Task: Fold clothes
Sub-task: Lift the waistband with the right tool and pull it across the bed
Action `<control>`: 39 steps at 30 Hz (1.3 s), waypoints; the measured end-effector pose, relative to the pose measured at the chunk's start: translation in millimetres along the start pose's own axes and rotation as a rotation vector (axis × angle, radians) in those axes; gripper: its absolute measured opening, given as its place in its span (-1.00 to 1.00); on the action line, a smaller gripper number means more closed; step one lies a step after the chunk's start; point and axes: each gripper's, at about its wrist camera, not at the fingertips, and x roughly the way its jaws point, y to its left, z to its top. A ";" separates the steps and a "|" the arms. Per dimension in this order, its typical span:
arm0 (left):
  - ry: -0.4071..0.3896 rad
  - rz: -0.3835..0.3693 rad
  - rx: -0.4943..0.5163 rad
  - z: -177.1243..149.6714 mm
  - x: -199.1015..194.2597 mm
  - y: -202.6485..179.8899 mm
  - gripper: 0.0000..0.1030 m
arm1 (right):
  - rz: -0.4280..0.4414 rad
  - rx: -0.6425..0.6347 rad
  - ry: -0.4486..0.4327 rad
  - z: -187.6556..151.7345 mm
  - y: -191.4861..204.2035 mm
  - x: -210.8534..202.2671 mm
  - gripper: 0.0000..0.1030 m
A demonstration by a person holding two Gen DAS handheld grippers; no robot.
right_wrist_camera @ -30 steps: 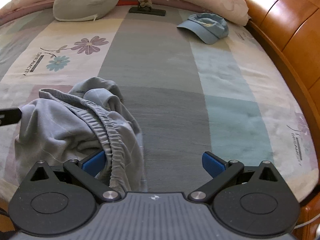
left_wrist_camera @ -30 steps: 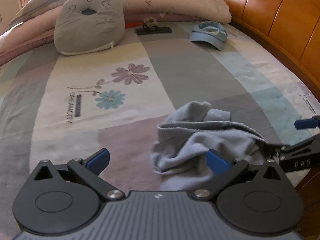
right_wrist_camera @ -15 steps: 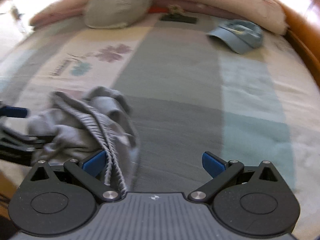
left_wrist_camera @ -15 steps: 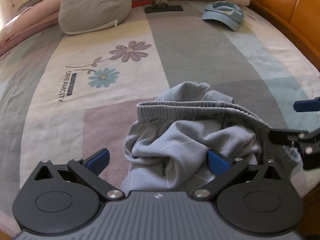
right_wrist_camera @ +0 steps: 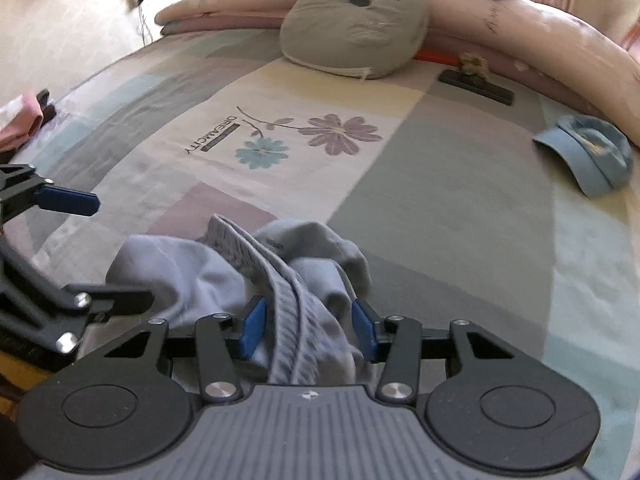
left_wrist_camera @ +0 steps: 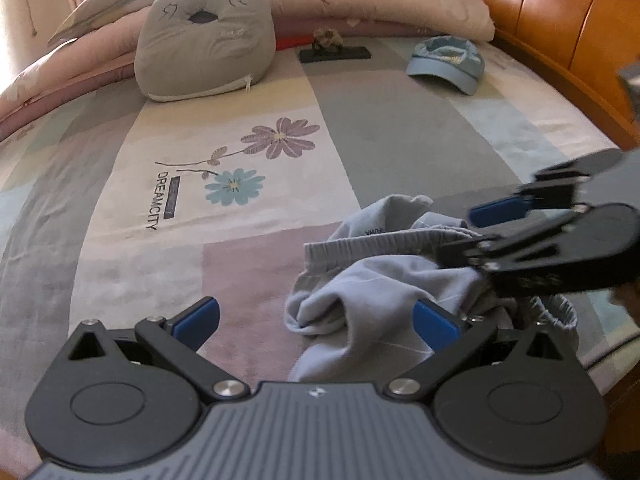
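A crumpled light-grey garment with an elastic waistband lies bunched on the patchwork bedspread near the front edge. My right gripper has narrowed onto a thick bunch of waistband and cloth, which fills the space between its blue pads. In the left wrist view the right gripper reaches in from the right at the waistband. My left gripper stands wide open, with the garment's left fold lying against its right finger and bare bedspread by the other. From the right wrist, the left gripper shows at the left.
A grey cushion, a flat black item and a blue cap lie toward the back. Pink pillows line the far side, and a wooden headboard curves along the right. A pink cloth lies far left.
My right gripper swung left over the garment and narrowed its fingers around the waistband. The left gripper stayed open and drew a little left of the pile.
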 end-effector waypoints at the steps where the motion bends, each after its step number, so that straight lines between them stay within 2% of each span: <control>1: -0.006 -0.010 0.005 -1.2 -1.1 4.5 0.99 | -0.003 0.000 0.013 2.5 2.4 4.5 0.02; 7: -0.035 -0.054 0.025 -14.1 -7.0 38.7 0.99 | -0.025 -0.004 0.090 16.0 17.3 28.1 0.00; 14: -0.052 -0.118 0.030 -31.4 -8.5 82.4 0.99 | -0.136 -0.027 0.093 28.5 37.7 23.4 -0.35; 20: -0.059 -0.159 0.013 -40.6 -9.2 108.5 0.99 | -0.204 -0.090 0.119 42.0 56.2 33.2 -0.38; 27: -0.061 -0.188 -0.003 -46.2 -6.7 114.6 0.99 | -0.195 -0.161 0.223 38.3 66.1 53.5 -0.38; 31: -0.067 -0.179 -0.012 -46.7 -5.8 113.4 0.99 | -0.222 -0.216 0.248 36.3 63.3 62.1 -0.38; 34: -0.067 -0.161 -0.020 -45.2 -5.5 108.2 0.99 | -0.203 -0.176 0.255 36.3 48.7 66.8 -0.33; 37: -0.075 -0.133 -0.030 -43.1 -8.8 99.7 0.99 | -0.132 -0.135 0.256 33.9 39.7 62.9 -0.68; 39: -0.075 -0.114 -0.040 -39.3 -9.6 91.7 0.99 | -0.110 -0.170 0.225 32.2 40.6 52.5 -0.74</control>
